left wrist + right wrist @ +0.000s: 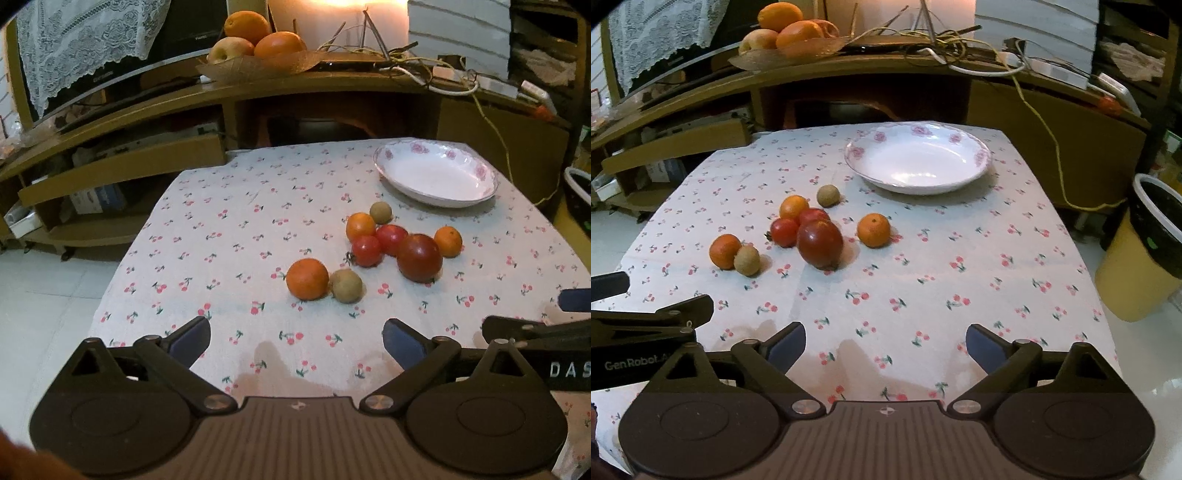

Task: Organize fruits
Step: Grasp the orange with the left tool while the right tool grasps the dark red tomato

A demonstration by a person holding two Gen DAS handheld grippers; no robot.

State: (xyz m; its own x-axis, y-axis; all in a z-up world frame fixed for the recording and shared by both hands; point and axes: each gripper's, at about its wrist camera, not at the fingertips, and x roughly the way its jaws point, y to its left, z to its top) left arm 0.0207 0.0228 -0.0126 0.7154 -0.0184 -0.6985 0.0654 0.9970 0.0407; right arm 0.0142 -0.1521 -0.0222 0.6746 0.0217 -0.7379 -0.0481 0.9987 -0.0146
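Several fruits lie loose on the cherry-print tablecloth [229, 236]: an orange [307, 278] touching a brown kiwi [346, 285], a big dark red apple [419, 257], two small red fruits [366, 251], two more oranges [360, 226] and a second kiwi [380, 212]. An empty white plate with pink flowers [436, 173] stands at the far right; it also shows in the right wrist view [918, 162]. My left gripper [295, 338] is open and empty near the front edge. My right gripper [885, 341] is open and empty, to the right of the left one.
A wooden TV stand [258, 88] stands behind the table, with a tray of oranges and an apple [255, 40] and tangled cables [424, 70]. A yellow bin with a black liner [1145, 251] stands on the floor at the table's right.
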